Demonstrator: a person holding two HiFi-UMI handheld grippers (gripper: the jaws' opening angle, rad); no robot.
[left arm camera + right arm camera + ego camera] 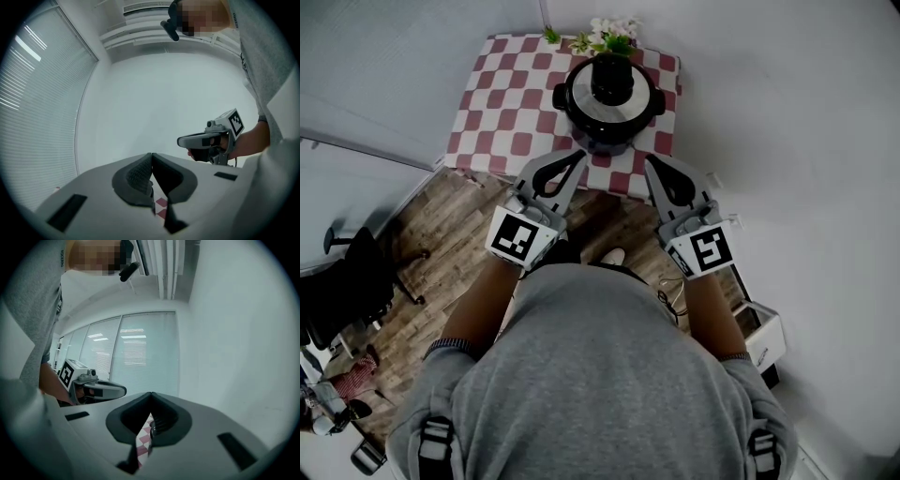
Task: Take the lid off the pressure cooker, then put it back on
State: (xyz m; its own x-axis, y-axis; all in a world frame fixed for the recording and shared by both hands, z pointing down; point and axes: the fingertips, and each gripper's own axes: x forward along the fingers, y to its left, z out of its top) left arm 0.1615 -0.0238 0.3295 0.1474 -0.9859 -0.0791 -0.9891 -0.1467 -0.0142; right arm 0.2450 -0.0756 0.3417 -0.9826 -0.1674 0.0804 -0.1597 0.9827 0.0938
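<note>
The pressure cooker (pixel 609 98) stands near the back of a small table under a red-and-white checked cloth (pixel 502 103), with its lid (pixel 630 110) on and the black knob (pixel 611 78) on top. Neither tool touches it. The left gripper (pixel 578 155) and the right gripper (pixel 650 161) hang side by side over the table's near edge, short of the pot. Each has its jaws pressed together with nothing between them. Each gripper's own view shows only checked cloth below the tips.

With the lid seated and both tongs empty, I'd guess the lifting hasn't begun, though it could equally be finished; I can't tell which from here.

A small bunch of flowers (pixel 609 36) sits right behind the pot, close enough to brush when the lid is lifted. On the floor, a dark office chair (pixel 352 272) stands to the left and a white box (pixel 764 333) to the right, both well away from the reach. The path to the knob looks open.
</note>
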